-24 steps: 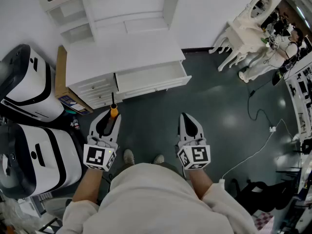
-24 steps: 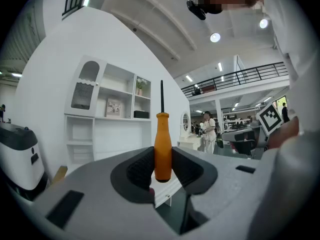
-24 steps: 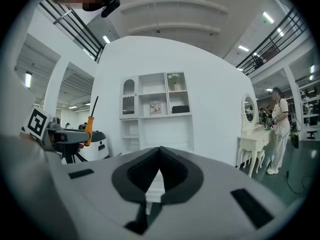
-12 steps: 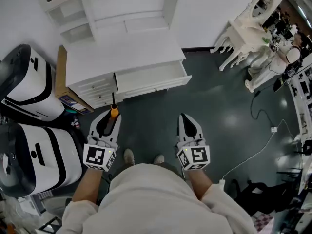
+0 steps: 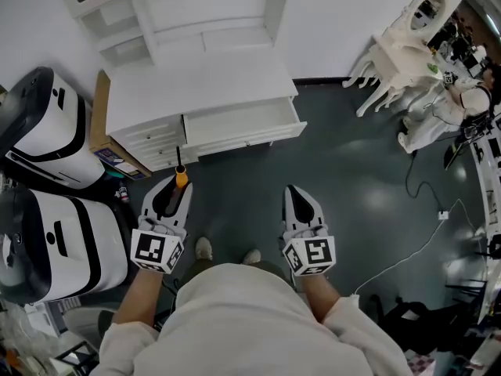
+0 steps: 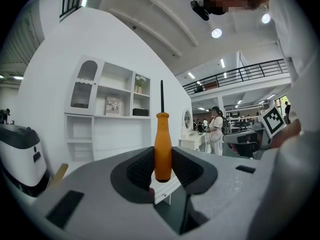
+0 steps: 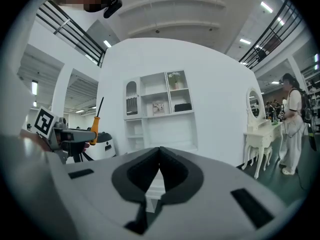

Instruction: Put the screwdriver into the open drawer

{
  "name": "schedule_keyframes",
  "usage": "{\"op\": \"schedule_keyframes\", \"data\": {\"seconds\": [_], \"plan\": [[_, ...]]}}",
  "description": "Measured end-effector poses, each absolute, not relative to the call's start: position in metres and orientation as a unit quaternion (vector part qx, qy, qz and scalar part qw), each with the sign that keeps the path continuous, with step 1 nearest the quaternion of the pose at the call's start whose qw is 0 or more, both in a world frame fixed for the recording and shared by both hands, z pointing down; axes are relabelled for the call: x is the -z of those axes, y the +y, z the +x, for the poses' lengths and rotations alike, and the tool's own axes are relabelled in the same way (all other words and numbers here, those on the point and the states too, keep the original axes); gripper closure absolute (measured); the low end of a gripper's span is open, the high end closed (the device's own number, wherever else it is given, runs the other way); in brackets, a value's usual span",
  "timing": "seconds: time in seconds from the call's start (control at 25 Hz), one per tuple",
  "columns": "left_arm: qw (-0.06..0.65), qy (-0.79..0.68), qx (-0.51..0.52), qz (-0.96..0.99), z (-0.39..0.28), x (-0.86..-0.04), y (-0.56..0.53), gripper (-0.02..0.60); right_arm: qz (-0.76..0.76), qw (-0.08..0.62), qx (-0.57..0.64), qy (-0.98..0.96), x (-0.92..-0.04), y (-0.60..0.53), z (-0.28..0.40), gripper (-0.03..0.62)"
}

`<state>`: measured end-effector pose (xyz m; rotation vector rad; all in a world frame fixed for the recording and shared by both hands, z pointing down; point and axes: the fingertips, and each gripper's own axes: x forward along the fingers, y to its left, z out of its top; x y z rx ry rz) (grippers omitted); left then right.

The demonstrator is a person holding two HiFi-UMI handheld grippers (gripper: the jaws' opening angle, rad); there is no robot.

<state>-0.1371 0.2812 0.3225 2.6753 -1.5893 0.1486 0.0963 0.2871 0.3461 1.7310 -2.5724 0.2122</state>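
A screwdriver [image 6: 162, 145] with an orange handle and a thin black shaft stands upright between the pads of my left gripper [image 6: 163, 168], which is shut on the handle. In the head view the screwdriver [image 5: 180, 175] sticks out past the left gripper [image 5: 174, 190], a little short of the white cabinet. The open drawer [image 5: 243, 126] juts out from the cabinet's front, ahead and to the right of the left gripper. My right gripper [image 5: 298, 197] hangs over the dark floor, its tips together with nothing held; the right gripper view shows the right gripper [image 7: 159, 160] the same way.
The white cabinet [image 5: 200, 81] with shelves stands against the wall. Two white-and-black machines [image 5: 55, 233] and a cardboard box [image 5: 100, 131] crowd the left side. A white dressing table [image 5: 399, 45] and a floor cable [image 5: 407, 241] are at the right. My feet [image 5: 227, 251] are below.
The whole view has shifted slightly; both grippers sit a touch lower and left in the head view. The grip on the screwdriver is unchanged.
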Motion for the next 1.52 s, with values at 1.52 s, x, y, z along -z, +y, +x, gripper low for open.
{"op": "schedule_keyframes", "data": {"seconds": [1.52], "plan": [[0.018,-0.474,-0.051,0.879,-0.133,-0.357,0.071,0.472,0.570,0.059,-0.065,-0.817,-0.372,0.100,0.098,0.590]]}}
